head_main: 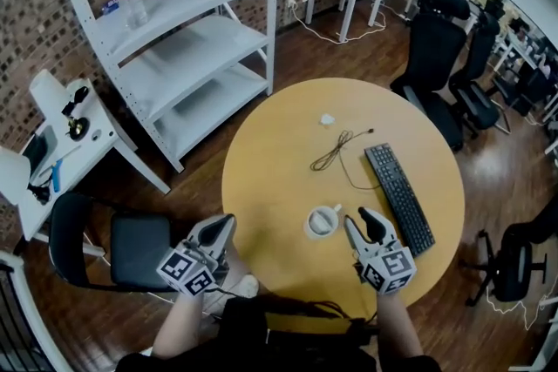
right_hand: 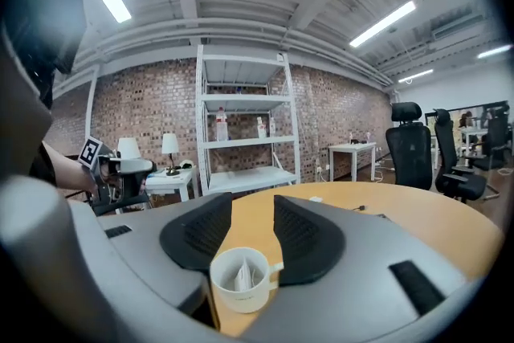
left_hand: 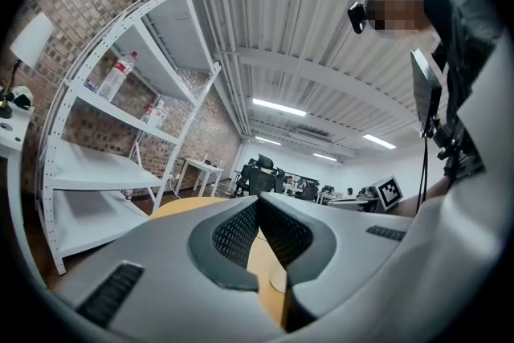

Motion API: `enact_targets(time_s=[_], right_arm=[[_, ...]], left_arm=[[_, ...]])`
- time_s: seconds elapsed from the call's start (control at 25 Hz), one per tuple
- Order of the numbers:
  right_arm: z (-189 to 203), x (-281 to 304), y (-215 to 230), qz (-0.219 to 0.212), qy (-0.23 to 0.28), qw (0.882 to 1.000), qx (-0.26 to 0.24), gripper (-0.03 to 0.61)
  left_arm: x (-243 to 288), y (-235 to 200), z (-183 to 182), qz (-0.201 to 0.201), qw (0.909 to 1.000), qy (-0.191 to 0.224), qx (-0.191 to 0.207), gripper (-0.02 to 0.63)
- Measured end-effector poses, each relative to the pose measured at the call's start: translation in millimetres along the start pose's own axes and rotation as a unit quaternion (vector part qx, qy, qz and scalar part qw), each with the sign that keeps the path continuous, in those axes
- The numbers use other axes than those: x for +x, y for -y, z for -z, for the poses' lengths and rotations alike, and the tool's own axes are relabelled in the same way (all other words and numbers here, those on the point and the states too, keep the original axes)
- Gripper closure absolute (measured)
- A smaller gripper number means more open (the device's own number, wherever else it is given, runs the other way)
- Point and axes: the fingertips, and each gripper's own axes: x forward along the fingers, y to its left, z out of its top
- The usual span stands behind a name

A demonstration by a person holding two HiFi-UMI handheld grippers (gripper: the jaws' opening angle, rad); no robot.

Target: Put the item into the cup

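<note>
A white cup [head_main: 322, 222] stands on the round yellow table [head_main: 279, 161] near its front edge. A small white folded item [right_hand: 242, 275] sits inside the cup [right_hand: 238, 285]. My right gripper [head_main: 364, 220] hovers just right of the cup, its jaws apart. In the right gripper view the cup shows low in the gap of that gripper [right_hand: 253, 209], and neither pad touches it. My left gripper [head_main: 222, 226] hangs off the table's left edge, above a chair. Its tips meet in the left gripper view [left_hand: 259, 201], with nothing between them.
A black keyboard [head_main: 398, 197] lies right of the cup, with a thin black cable [head_main: 336, 150] and a small white object [head_main: 327, 119] further back. A white shelf unit [head_main: 187, 39] stands behind the table. A black chair [head_main: 131, 248] is at front left and office chairs [head_main: 436, 48] at right.
</note>
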Motion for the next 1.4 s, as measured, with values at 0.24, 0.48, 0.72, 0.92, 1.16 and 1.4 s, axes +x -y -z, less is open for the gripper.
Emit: enact_targets(time_s=[0.24, 0.48, 0.72, 0.92, 1.16, 1.4], right_arm=[[-8.2, -58.3, 32.2, 0.058, 0.059, 0.996, 0.046, 0.411], [19.6, -130.2, 59.6, 0.147, 0.074, 0.983, 0.079, 0.52], [29.8, -174.8, 75.2, 0.204, 0.094, 0.972, 0.073, 0.568], [39.5, -182.5, 77.0, 0.23, 0.096, 0.964, 0.095, 0.571], [39.8, -183.0, 76.8, 0.224, 0.095, 0.966, 0.087, 0.571], [28.9, -176.8, 76.5, 0.22, 0.104, 0.967, 0.08, 0.571]], left_arm=[[22.6, 20.1, -8.4, 0.041, 0.9988, -0.01, 0.026, 0.618], [34.1, 41.6, -4.6, 0.07, 0.9968, -0.021, 0.033, 0.618], [44.0, 53.8, -0.9, 0.083, 0.9956, -0.028, 0.031, 0.618], [48.6, 58.9, -0.2, 0.089, 0.9952, -0.028, 0.028, 0.618], [51.9, 61.7, -0.4, 0.093, 0.995, -0.026, 0.027, 0.618], [49.3, 54.1, -5.4, 0.083, 0.9964, -0.011, 0.014, 0.618]])
